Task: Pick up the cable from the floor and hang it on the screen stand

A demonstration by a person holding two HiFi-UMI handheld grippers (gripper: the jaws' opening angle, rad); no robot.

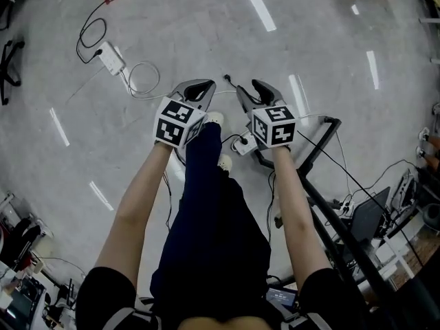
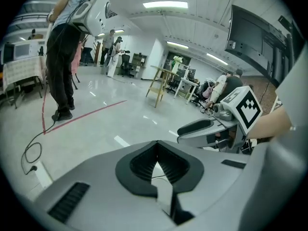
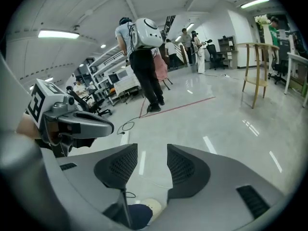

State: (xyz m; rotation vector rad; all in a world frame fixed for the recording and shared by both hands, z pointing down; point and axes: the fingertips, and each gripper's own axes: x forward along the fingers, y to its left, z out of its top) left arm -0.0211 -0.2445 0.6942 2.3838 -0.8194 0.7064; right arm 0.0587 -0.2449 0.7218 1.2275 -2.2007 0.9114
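1. Reaching down is the step in hand, as I judge it: both tongs hang low over the floor (image 1: 206,26) in front of the person's shoes (image 1: 214,118), and nothing has been picked up yet.
2. Left tongs (image 1: 198,86) are clenched, tips meeting, with nothing caught between them. Only floor shows through the small gap behind the tips.
3. Right tongs (image 1: 258,88) are released, the two pads (image 3: 180,170) standing well apart. Nothing is between them, only floor and a shoe showing below.
4. On the floor lies the cable (image 1: 146,81), a white loop beside a white power strip (image 1: 111,58), to the left of the left tongs, with a run trailing toward the space under both tongs. A thin dark lead (image 1: 226,79) with a plug end lies just ahead, between the two tongs. Which of the two is meant I cannot tell.
5. Off to the right is the screen stand (image 1: 317,143), its dark base just beside the right tongs. The screen (image 2: 255,32) shows high up in the left gripper view.
6. Next, in my judgement, the released right tongs should sink onto a stretch of cable, set it across the pads and clamp firmly. A thin cable flat on a smooth floor may slip out, so the tips need to reach the floor.
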